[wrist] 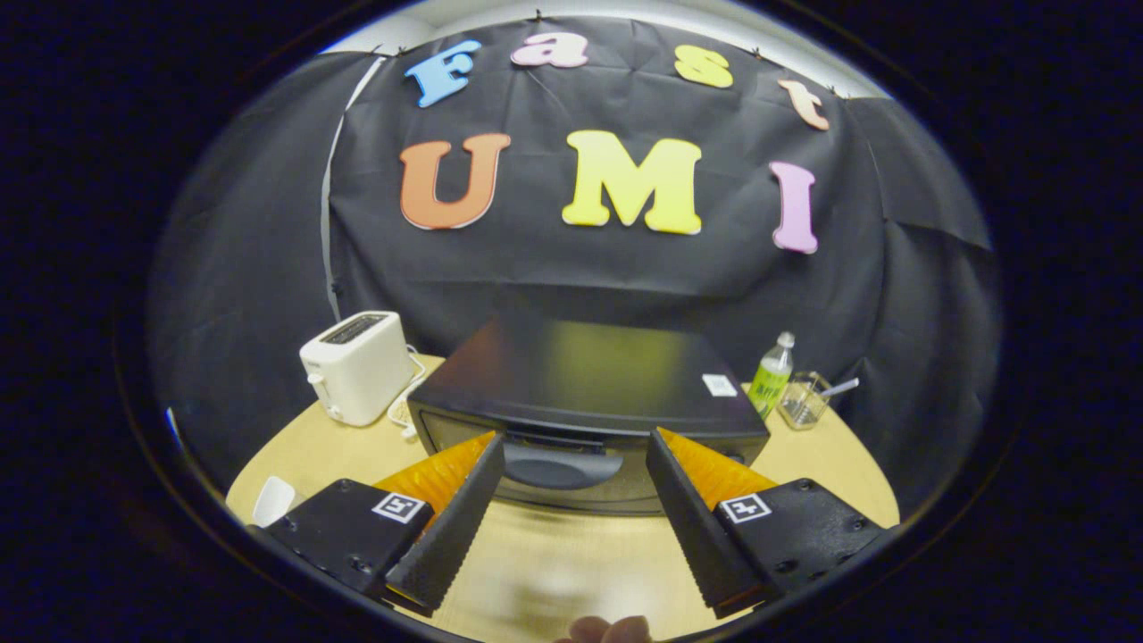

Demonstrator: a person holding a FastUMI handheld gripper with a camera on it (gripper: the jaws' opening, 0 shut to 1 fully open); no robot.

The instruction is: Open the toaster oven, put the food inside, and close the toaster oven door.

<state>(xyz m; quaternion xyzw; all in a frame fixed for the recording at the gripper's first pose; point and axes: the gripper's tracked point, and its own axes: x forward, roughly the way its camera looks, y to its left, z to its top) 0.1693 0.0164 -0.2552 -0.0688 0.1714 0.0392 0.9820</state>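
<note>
I've got bare table (554,563) near me, toaster oven (585,393) dead ahead with its door shut, handle (561,466) just beyond my gripper (576,460), fingers wide apart, holding nothing.

Even overhead light; glare on toaster oven (585,379) top; fisheye-bent edges; foreground blurred.

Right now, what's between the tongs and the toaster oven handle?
Nothing. In the gripper view the open tongs flank the door handle of the shut toaster oven; only bare table lies beneath.
</note>
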